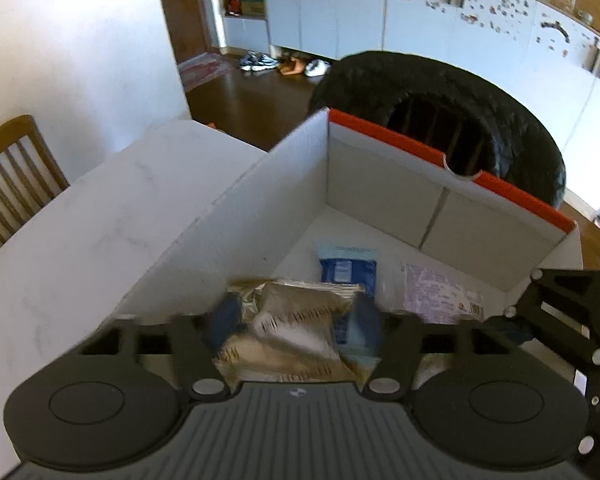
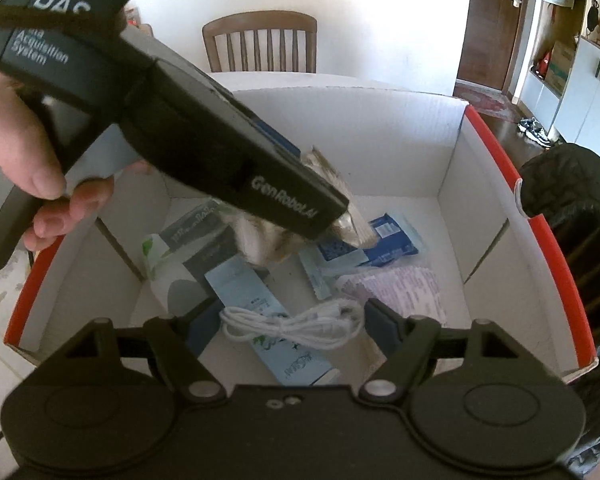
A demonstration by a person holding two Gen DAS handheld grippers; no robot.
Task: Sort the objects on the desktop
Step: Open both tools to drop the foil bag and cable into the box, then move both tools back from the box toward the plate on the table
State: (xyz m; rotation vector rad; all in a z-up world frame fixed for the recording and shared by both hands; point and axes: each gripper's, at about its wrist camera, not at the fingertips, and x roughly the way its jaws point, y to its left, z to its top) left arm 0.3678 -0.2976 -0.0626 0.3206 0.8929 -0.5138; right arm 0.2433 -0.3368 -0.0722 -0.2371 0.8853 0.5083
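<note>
Your left gripper gapes around the tan packet; right gripper spread over the white cable, in the box.

Ahead of me a white wall catches bright light, with a wooden slat-back chair against it. The floor is dark brown wood. Pale cabinets line the far side, shoes lying below them, near a brown door.
</note>
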